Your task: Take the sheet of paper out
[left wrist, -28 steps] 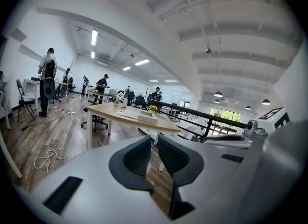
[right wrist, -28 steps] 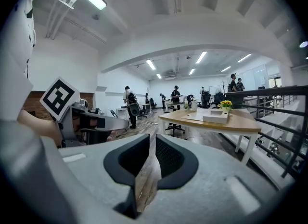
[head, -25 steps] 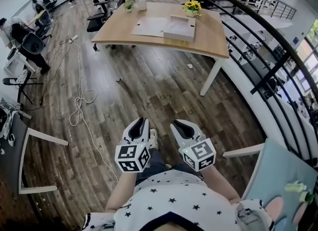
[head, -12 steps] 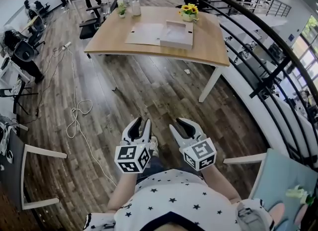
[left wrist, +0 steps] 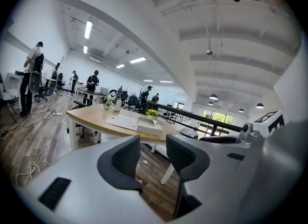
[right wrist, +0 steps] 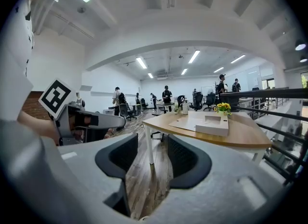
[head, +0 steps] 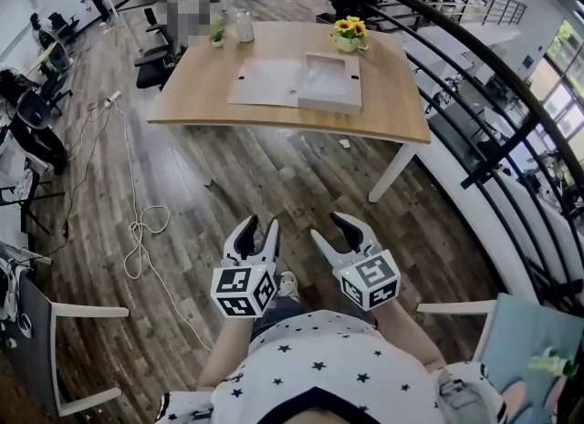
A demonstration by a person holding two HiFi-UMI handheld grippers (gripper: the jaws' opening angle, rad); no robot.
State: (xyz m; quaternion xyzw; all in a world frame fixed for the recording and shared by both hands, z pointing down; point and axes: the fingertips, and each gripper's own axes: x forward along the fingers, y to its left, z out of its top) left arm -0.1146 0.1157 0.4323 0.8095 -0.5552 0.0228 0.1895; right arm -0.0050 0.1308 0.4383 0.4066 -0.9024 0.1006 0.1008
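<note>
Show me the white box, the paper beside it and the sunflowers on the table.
box [head: 330, 85], head view, its sunken middle
paper [head: 265, 83], head view, middle of the sheet
sunflowers [head: 349, 28], head view, the yellow blooms

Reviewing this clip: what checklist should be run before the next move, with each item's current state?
1. Left gripper empty: ok; jaws opening, nothing between them.
2. Right gripper empty: ok; jaws opening, nothing between them.
3. Table within reach: not ok; bare floor lies between.
4. White box visible on the table: ok.
5. Sheet of paper located: ok; flat beside the box.
6. What lies inside the box: cannot tell.
</note>
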